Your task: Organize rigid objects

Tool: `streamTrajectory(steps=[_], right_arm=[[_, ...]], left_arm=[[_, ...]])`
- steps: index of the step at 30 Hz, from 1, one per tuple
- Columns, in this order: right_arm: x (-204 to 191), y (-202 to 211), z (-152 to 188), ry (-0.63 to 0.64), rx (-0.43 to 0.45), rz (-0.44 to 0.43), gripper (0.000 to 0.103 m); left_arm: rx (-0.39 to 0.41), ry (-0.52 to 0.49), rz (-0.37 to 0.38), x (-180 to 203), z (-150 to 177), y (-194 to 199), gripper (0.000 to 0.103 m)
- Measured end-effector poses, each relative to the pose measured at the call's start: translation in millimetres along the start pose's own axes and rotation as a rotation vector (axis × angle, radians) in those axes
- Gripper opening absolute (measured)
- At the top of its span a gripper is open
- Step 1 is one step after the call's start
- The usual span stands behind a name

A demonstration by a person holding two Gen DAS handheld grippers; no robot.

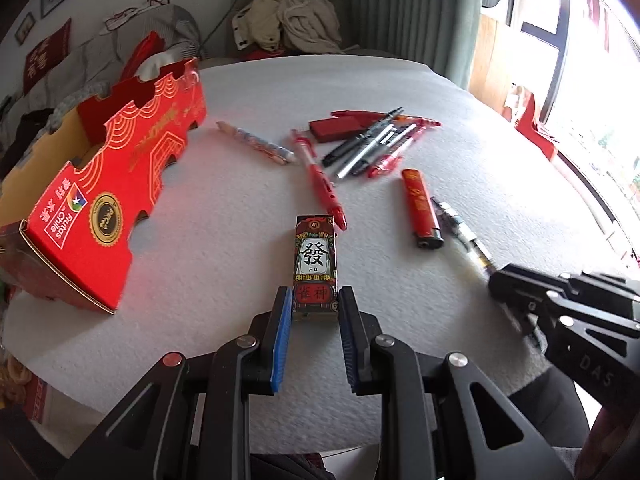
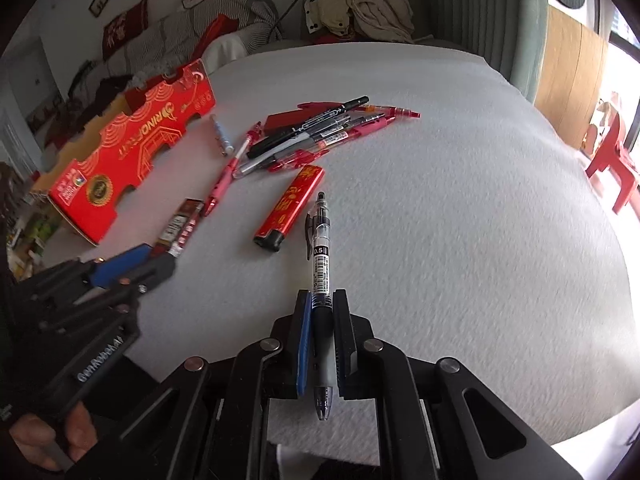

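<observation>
My left gripper [image 1: 315, 300] is shut on the near end of a small mahjong-print box [image 1: 315, 256], which lies lengthwise on the white table cover [image 1: 240, 220]. In the right wrist view that box [image 2: 178, 228] pokes out from the left gripper [image 2: 154, 258]. My right gripper [image 2: 322, 295] is shut on a clear-and-black gel pen [image 2: 320, 240], whose tip points back past the fingers and whose clip end points away. From the left wrist view the right gripper [image 1: 496, 280] sits low at the right with the pen [image 1: 460, 228] sticking out of it.
A red open-top carton [image 1: 112, 184] stands on the left of the table. A red lighter [image 1: 420, 208] lies between the grippers. Farther back lie a heap of pens [image 1: 372, 140], a red pen [image 1: 320, 180] and a patterned pen [image 1: 256, 142]. Clothes are piled behind.
</observation>
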State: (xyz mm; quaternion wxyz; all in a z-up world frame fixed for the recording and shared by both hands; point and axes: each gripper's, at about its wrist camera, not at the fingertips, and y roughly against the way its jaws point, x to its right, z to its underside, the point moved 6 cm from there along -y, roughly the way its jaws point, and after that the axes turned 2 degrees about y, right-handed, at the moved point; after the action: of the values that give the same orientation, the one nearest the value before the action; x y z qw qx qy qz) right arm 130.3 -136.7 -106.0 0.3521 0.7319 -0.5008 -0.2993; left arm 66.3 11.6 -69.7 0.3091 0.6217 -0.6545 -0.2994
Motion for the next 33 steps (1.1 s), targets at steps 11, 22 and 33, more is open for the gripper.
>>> streamTrajectory(steps=[11,22,33], right_arm=[[-14.6,31.0,-2.7,-0.097,0.043,-0.18,0.011],[-33.8,61.0,-19.2,-0.087,0.135,-0.234,0.011],[-68.1,101.5,-47.0,-0.029,0.233,-0.295,0.011]], left_arm=[[0.055,-0.028,0.005,7.9,-4.6,16.5,0.025],[0.128,-0.027,-0.022,1.9,-19.1,43.6,0.025],[0.253,0.011,-0.066,-26.5,-47.4,97.1,0.025]])
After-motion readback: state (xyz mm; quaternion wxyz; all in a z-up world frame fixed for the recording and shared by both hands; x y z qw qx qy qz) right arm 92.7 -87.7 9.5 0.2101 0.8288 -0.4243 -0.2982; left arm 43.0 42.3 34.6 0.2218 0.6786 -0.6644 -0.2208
